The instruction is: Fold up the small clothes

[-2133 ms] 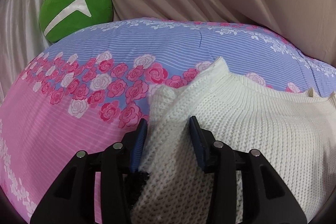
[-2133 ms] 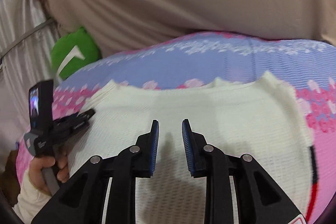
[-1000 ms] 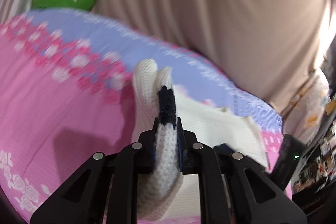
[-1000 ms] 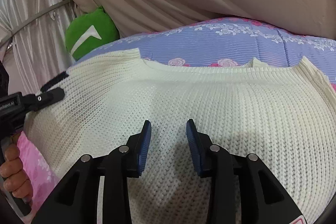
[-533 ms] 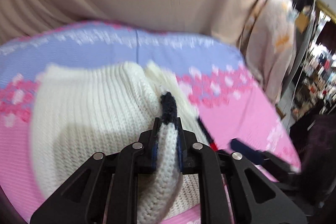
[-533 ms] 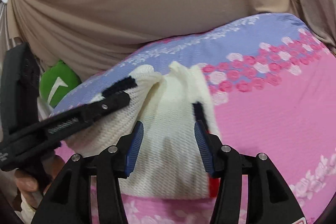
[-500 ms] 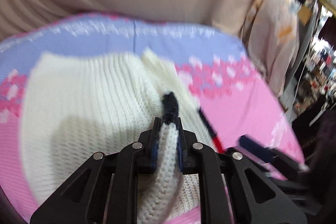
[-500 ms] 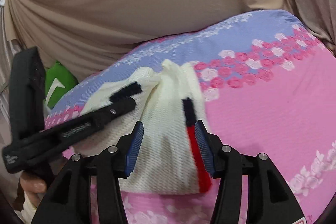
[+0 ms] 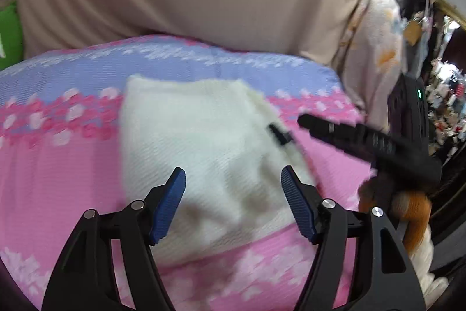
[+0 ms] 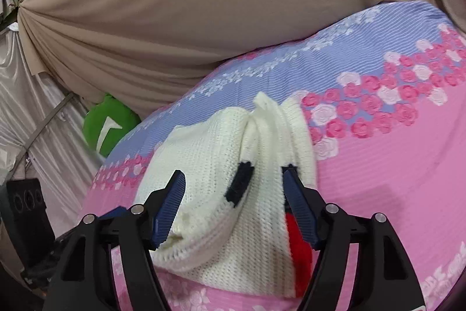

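A cream knit sweater (image 9: 198, 147) lies folded over on the pink and blue floral bedcover (image 9: 58, 174). Black trim (image 10: 240, 185) and red trim (image 10: 297, 241) show along its near side. My left gripper (image 9: 233, 177) hovers just above the sweater's near edge; its jaws are opening and the blue pads touch nothing. My right gripper (image 10: 233, 179) is over the same folded edge, its jaws also opening, with the knit lying between the pads but not pressed. In the left wrist view the right gripper (image 9: 364, 139) reaches in from the right, held by a hand (image 9: 402, 203).
A beige curtain (image 10: 174, 19) hangs behind the bed. A green cushion (image 10: 107, 127) sits at the bed's far left corner, beside a silvery drape (image 10: 29, 107) and a black speaker (image 10: 26, 200). Hanging clothes (image 9: 378, 42) crowd the right side.
My left gripper has let go of the sweater's black-trimmed edge and opened wide. The right jaws have spread further. The carried half now rests on top of the sweater.
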The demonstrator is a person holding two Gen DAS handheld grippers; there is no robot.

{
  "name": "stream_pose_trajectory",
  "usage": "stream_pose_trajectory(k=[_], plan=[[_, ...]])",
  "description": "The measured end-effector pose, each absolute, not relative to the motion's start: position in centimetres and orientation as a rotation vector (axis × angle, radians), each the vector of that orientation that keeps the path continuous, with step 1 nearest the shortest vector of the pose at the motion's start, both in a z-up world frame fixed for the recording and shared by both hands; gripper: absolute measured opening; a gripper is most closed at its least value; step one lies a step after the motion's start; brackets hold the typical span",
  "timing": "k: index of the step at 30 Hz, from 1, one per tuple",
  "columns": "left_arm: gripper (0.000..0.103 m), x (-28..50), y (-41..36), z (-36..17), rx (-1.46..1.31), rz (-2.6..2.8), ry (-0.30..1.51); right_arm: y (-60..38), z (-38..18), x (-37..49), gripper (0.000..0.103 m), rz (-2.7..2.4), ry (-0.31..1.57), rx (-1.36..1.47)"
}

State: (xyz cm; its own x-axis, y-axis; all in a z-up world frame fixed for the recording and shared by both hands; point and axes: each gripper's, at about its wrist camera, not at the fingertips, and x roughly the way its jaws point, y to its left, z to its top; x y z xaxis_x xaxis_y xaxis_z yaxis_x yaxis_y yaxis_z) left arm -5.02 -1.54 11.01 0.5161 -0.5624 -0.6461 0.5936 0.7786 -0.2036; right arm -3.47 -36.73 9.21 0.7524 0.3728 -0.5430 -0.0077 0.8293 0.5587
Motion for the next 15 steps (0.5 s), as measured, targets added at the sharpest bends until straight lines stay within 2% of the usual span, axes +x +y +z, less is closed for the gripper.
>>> stream_pose_trajectory(k=[1, 4, 6, 7, 8, 10, 12, 15], plan=[[0.075, -5.1, -1.0, 10.4, 0.061, -0.683, 0.777, -36.2, 8.5, -2.1, 0.069, 0.237, 0.741, 0.564], [0.078, -5.9, -0.5, 8.1, 0.124, -0.664, 0.817, -34.7, 6.4, 0.8, 0.069, 0.294, 0.837, 0.587], [0.078, -6.2, -0.3, 7.0, 0.141, -0.648, 0.83, -33.5, 6.1, 1.6, 0.062, 0.295, 0.84, 0.53], [0.078, -6.1, -0.3, 6.5, 0.149, -0.63, 0.829, -33.1, 6.5, 1.7, 0.032, 0.31, 0.827, 0.503], [0.078, -6.1, -0.3, 6.2, 0.159, -0.611, 0.824, -33.2, 7.2, 1.6, 0.021, 0.35, 0.811, 0.521], [0.075, -5.7, -0.5, 5.7, 0.196, -0.568, 0.812, -34.7, 9.0, 0.4, 0.015, 0.414, 0.715, 0.595], [0.072, -5.1, -0.6, 5.1, 0.214, -0.542, 0.813, -37.1, 10.4, -1.0, 0.014, 0.423, 0.626, 0.637], [0.067, -3.8, -0.3, 3.8, 0.193, -0.511, 0.86, -40.2, 7.8, -0.7, 0.014, 0.301, 0.672, 0.67]])
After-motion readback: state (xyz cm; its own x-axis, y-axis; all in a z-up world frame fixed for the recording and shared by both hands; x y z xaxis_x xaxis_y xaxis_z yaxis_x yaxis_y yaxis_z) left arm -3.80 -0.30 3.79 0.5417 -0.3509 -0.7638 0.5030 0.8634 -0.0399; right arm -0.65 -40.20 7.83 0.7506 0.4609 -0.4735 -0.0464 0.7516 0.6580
